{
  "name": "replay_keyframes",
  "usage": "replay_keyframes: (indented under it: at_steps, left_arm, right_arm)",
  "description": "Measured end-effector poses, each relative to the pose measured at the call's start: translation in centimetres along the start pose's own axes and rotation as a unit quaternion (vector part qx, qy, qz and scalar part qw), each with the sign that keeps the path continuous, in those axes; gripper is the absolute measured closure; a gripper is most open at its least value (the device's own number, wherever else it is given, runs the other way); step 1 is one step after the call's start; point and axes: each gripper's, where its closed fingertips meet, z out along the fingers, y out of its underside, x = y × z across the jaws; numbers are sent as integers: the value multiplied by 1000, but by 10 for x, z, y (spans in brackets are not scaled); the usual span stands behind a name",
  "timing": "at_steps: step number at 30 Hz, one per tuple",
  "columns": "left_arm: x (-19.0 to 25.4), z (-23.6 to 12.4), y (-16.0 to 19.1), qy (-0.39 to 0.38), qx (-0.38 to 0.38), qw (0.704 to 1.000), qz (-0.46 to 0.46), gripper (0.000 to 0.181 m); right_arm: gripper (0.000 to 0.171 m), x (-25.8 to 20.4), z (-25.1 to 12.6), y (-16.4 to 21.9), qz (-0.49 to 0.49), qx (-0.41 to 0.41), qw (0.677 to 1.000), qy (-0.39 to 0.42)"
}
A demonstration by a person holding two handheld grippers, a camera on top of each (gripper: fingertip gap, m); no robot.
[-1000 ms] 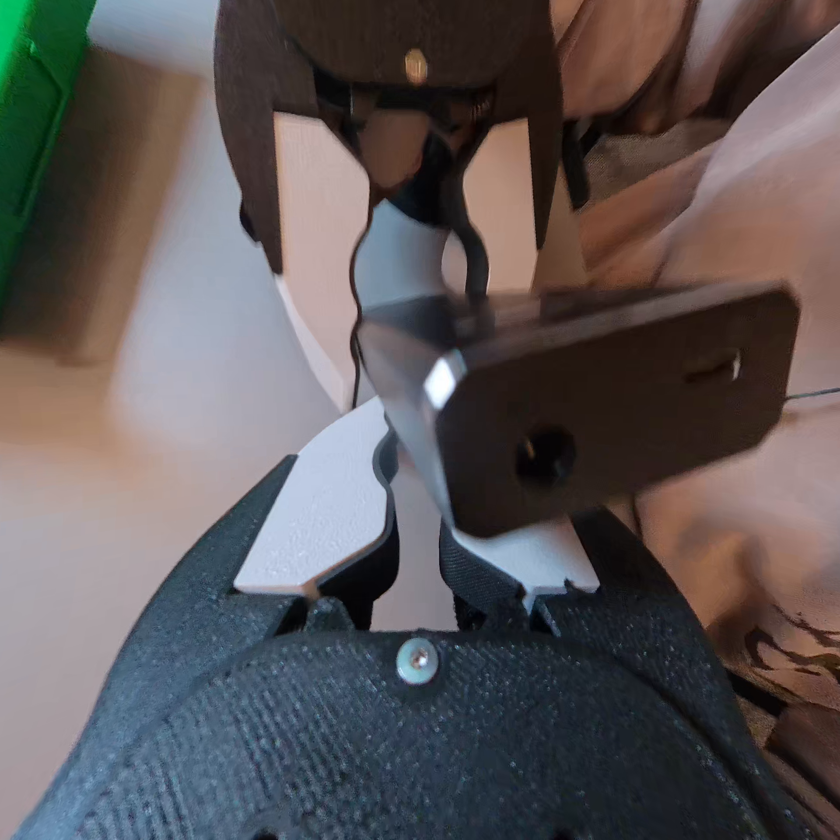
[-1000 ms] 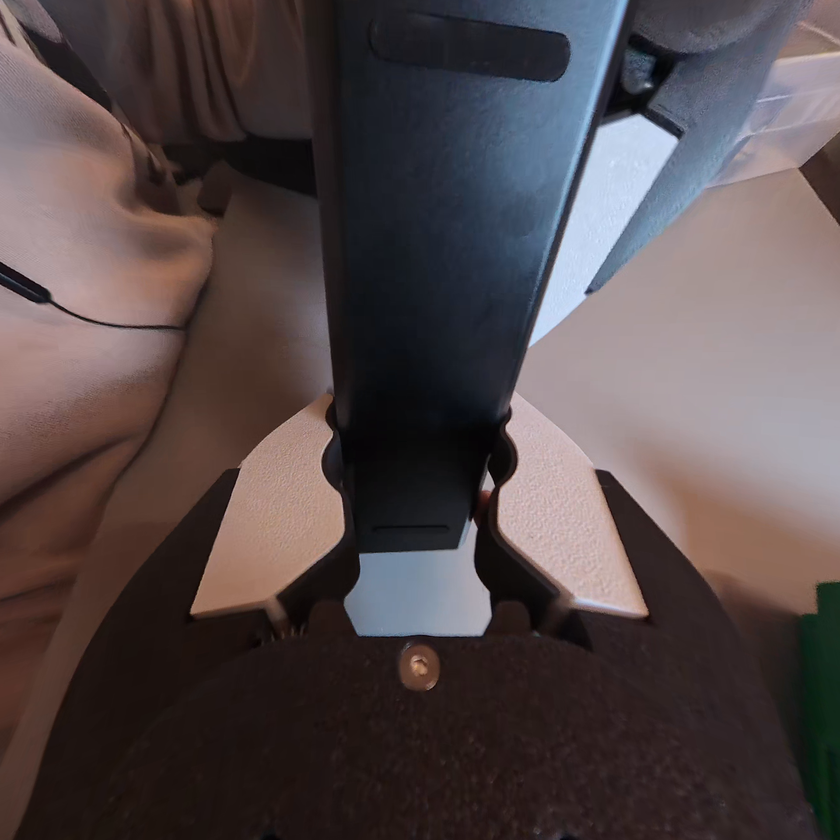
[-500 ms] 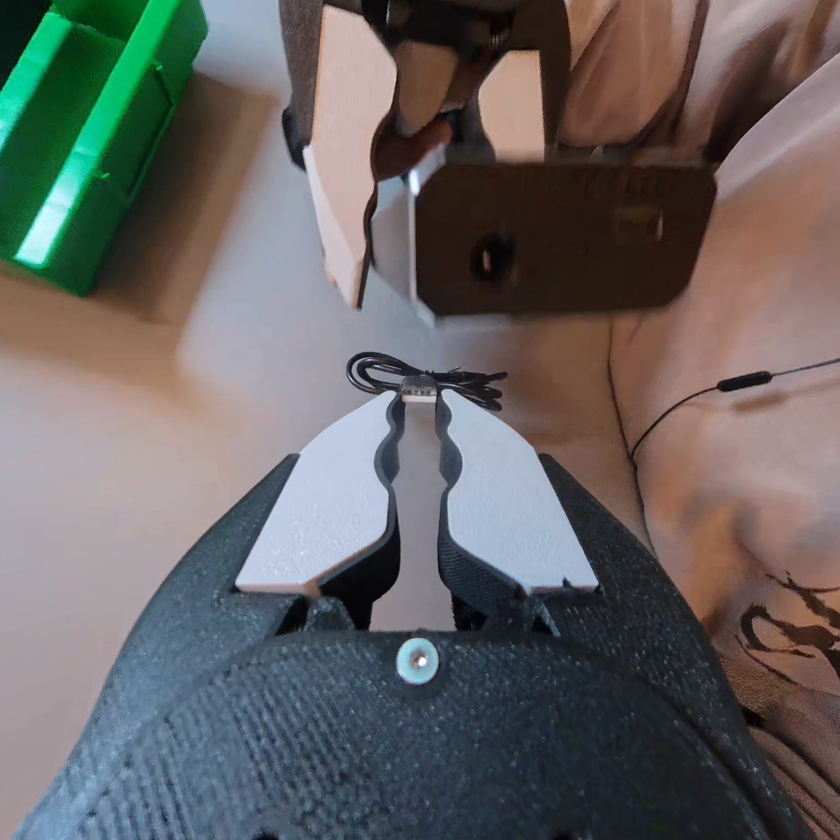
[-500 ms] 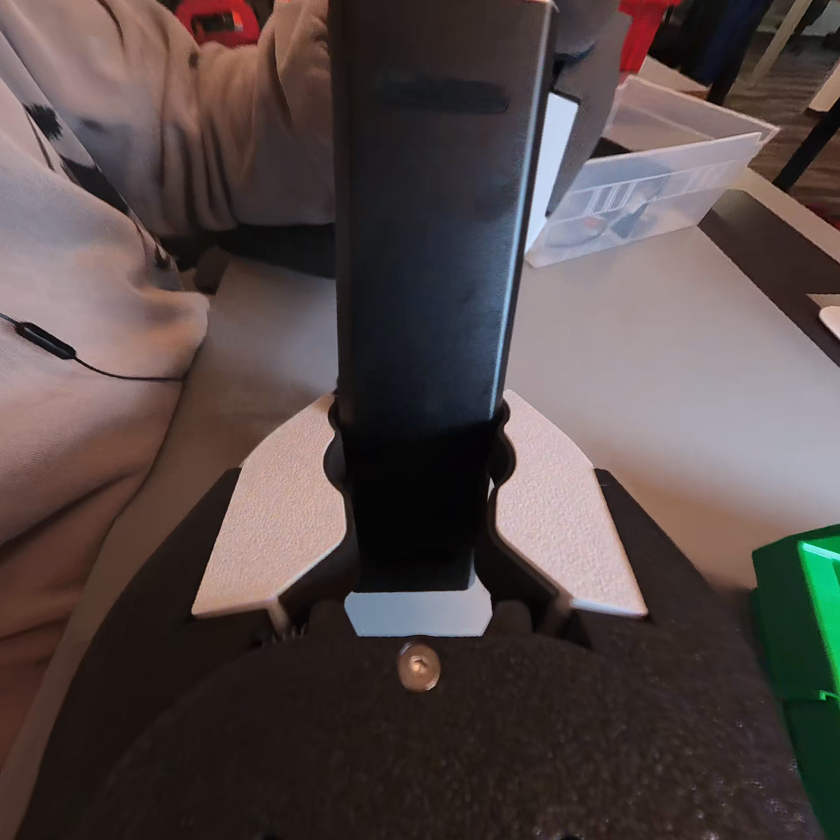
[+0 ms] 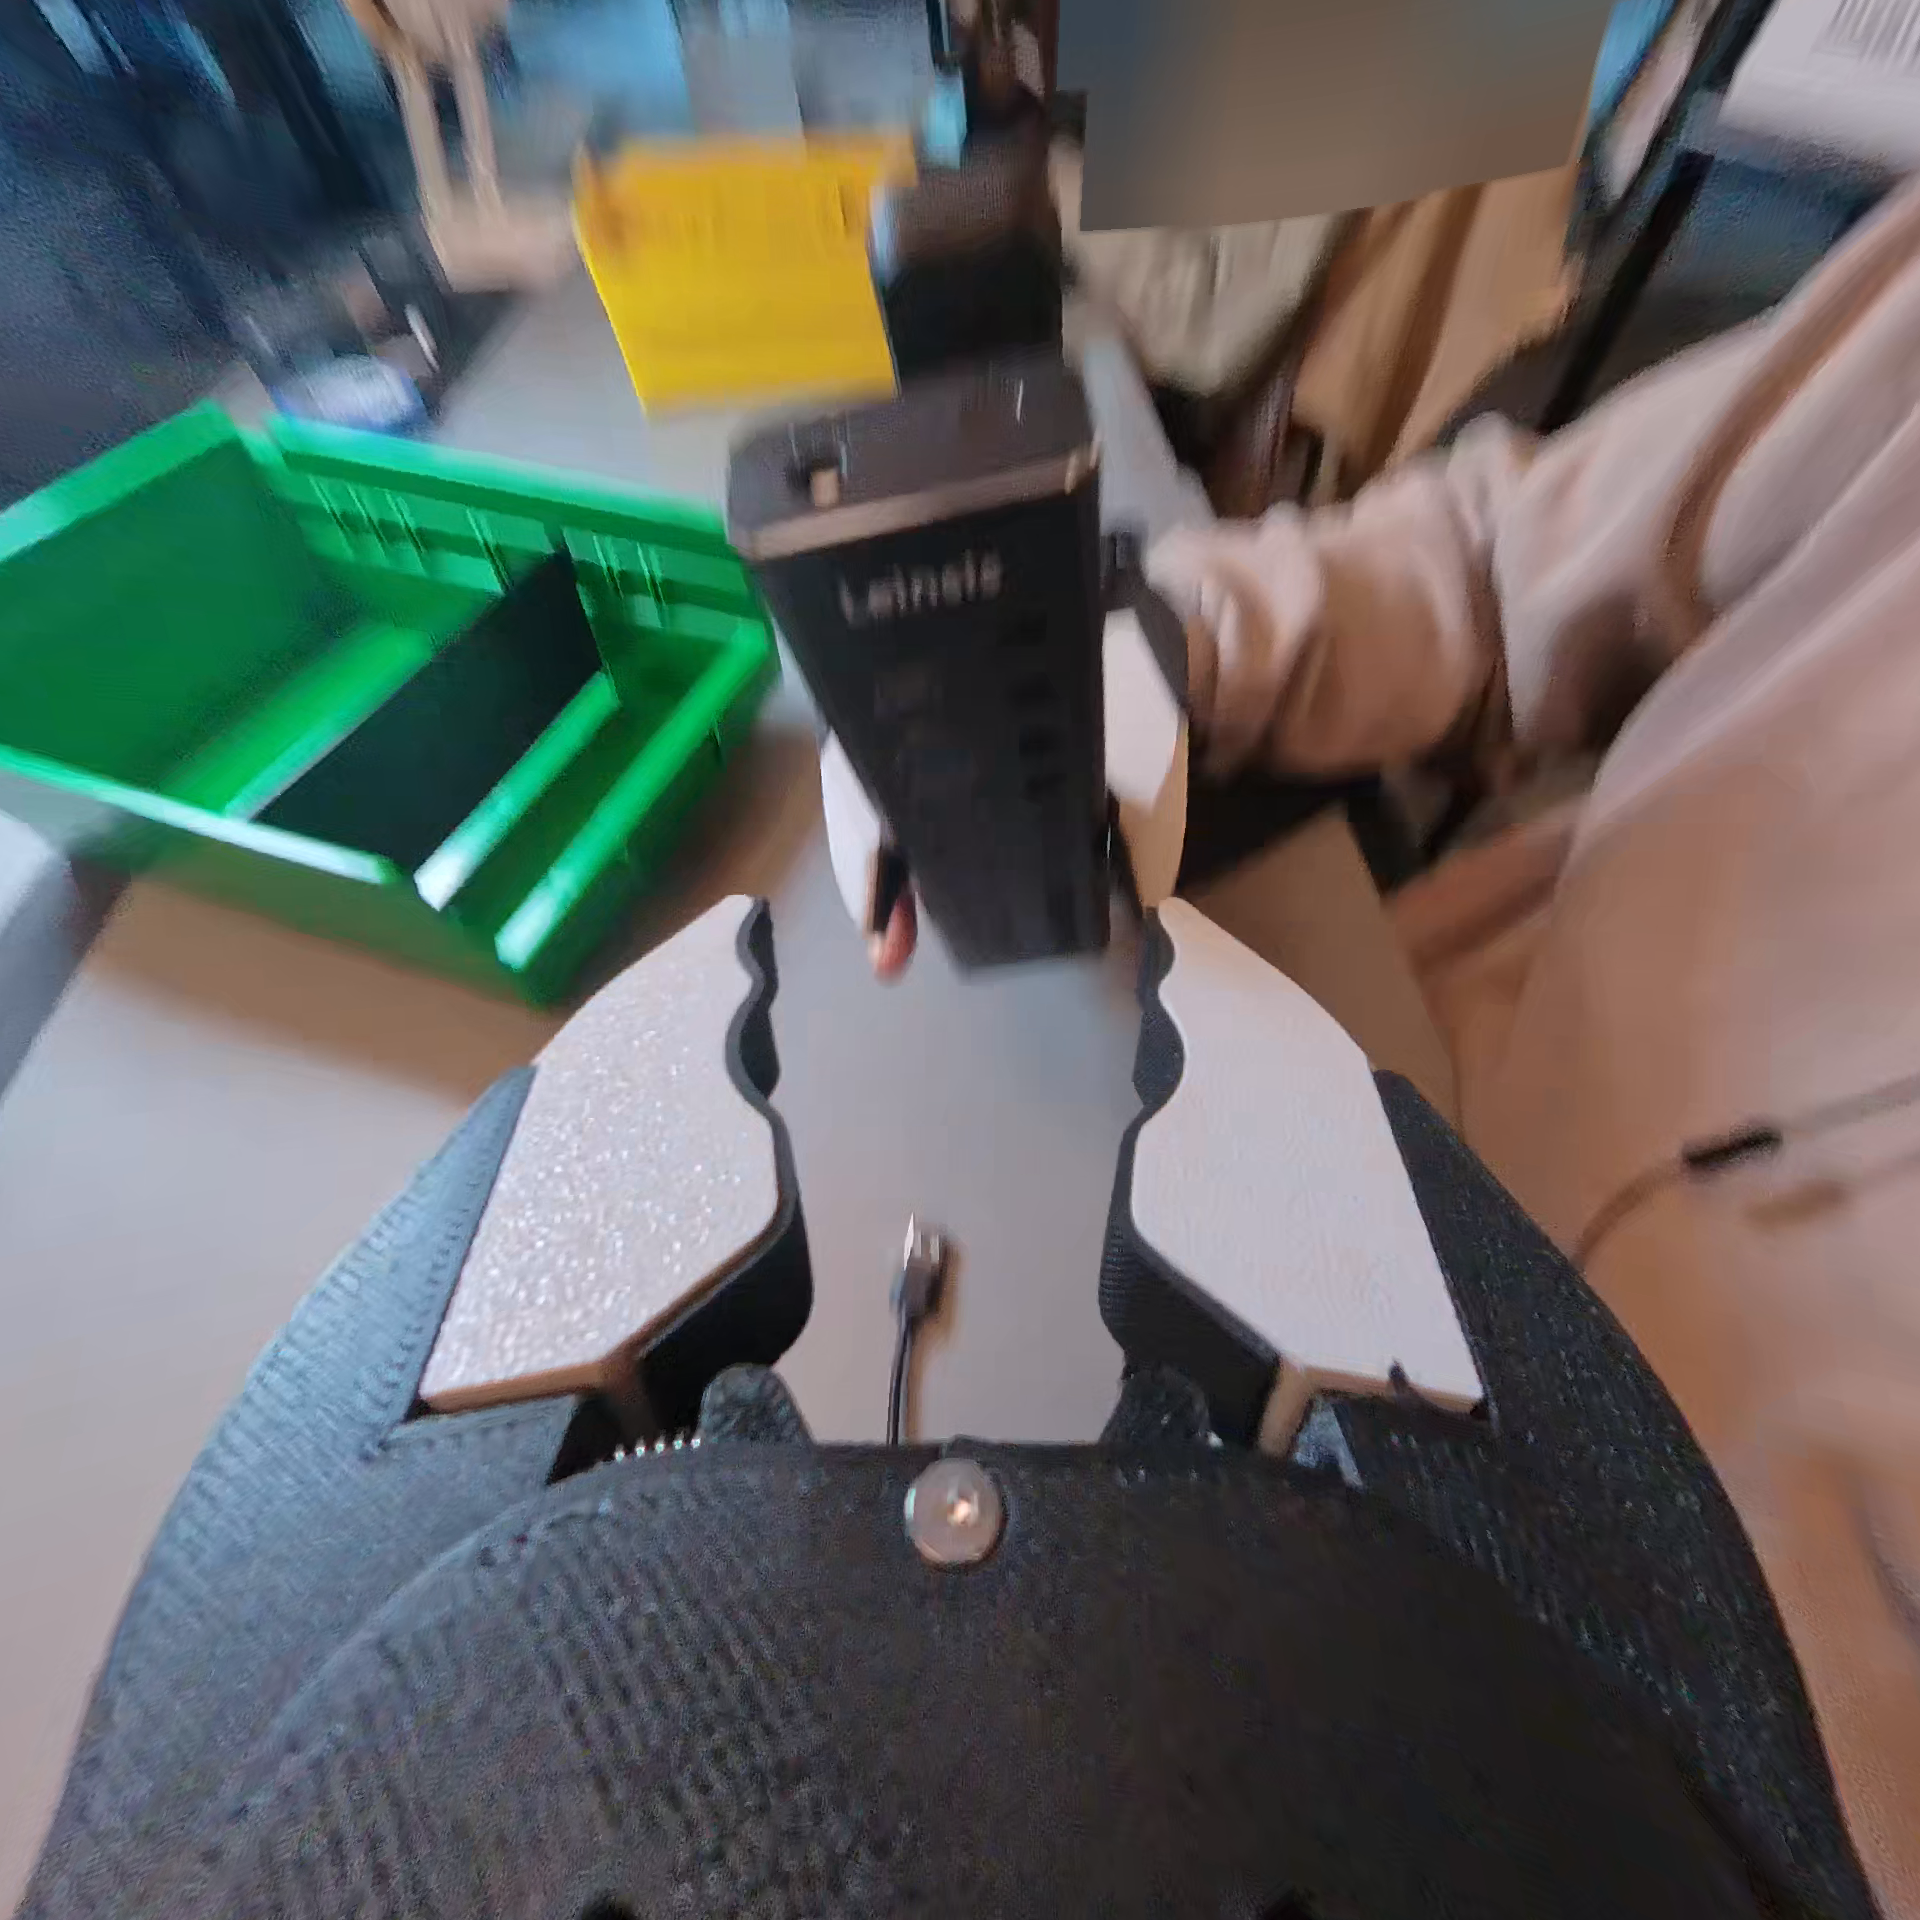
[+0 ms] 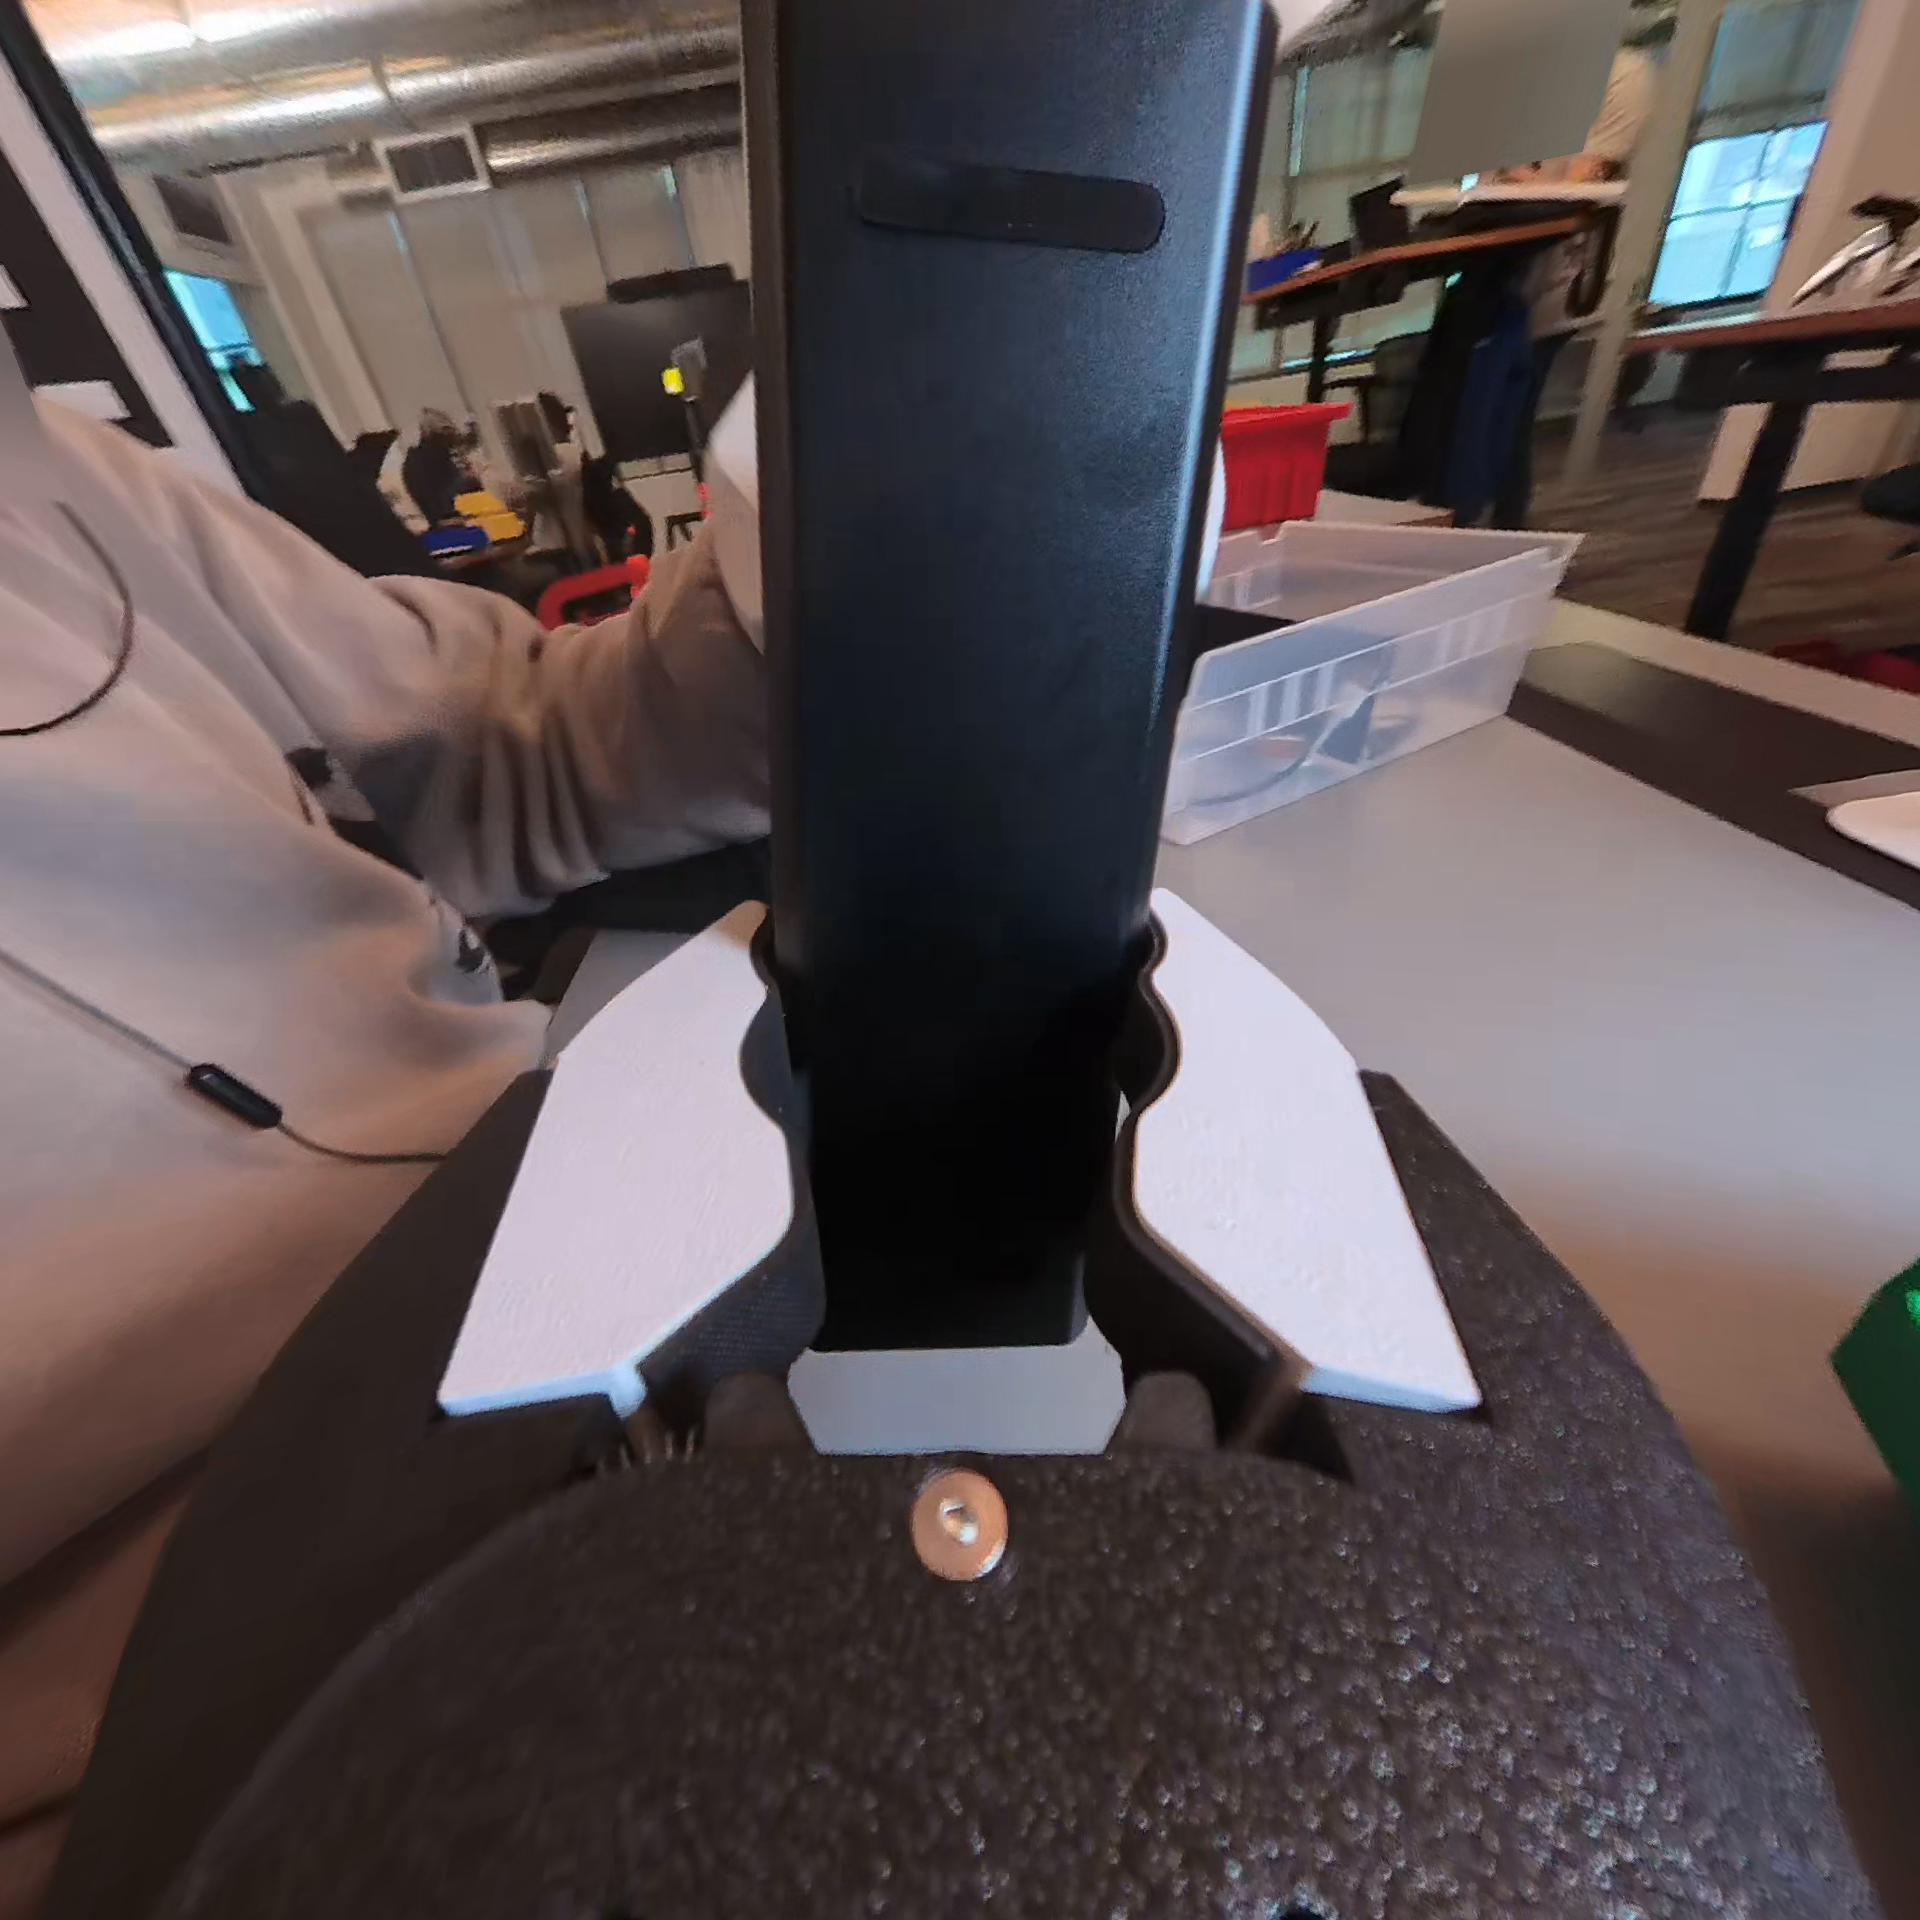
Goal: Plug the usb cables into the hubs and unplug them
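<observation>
My right gripper point(image 6: 956, 935) is shut on a black USB hub point(image 6: 977, 623), holding it upright by its lower end. In the left wrist view the hub point(image 5: 935, 675) stands tilted just beyond my fingertips, with the right gripper's white fingers point(image 5: 1148, 779) on its sides. My left gripper point(image 5: 956, 920) is open and empty. A black USB cable plug point(image 5: 920, 1262) lies on the grey table point(image 5: 260, 1143) between my left fingers, near their base. The rest of the cable is hidden under the gripper.
A green divided bin point(image 5: 364, 707) stands at the left, with a yellow bin point(image 5: 738, 270) behind it. A clear plastic bin point(image 6: 1371, 665) sits on the table to the right. The person's beige sleeve point(image 5: 1455, 603) and body fill the right side. The tips of one gripper are about 5 cm away from the tips of the other.
My left gripper has opened and let go of the USB plug, which now lies between its fingers. The right gripper has swung the hub upright.
</observation>
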Motion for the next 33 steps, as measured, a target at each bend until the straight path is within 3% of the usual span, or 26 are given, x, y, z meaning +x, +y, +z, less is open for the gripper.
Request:
replay_keyframes:
  at_steps: [3, 7, 13, 20, 30, 33]
  left_arm:
    - [-3, 18, -16, -23, 68, 997, -14, 111]
    - [6, 48, -1, -28, 34, 999, 29, 107]
    - [14, 54, 7, -21, 5, 998, 58, 109]
    - [22, 60, 9, -26, -7, 995, 98, 109]
    - [45, 59, 2, 36, 9, 995, 91, 109]
    - [40, 53, -7, 22, 30, 996, 82, 107]
  right_arm:
    - [110, 6, 5, 3, -26, -11, 999, 37]
    - [110, 4, 22, 24, -72, -77, 992, 62]
    - [110, 2, 26, 37, -100, -120, 985, 68]
    - [97, -2, 33, 24, -118, -91, 985, 86]
    - [109, -22, 48, 24, -119, -65, 990, 39]
    - [110, -24, 46, 17, -84, -39, 995, 21]
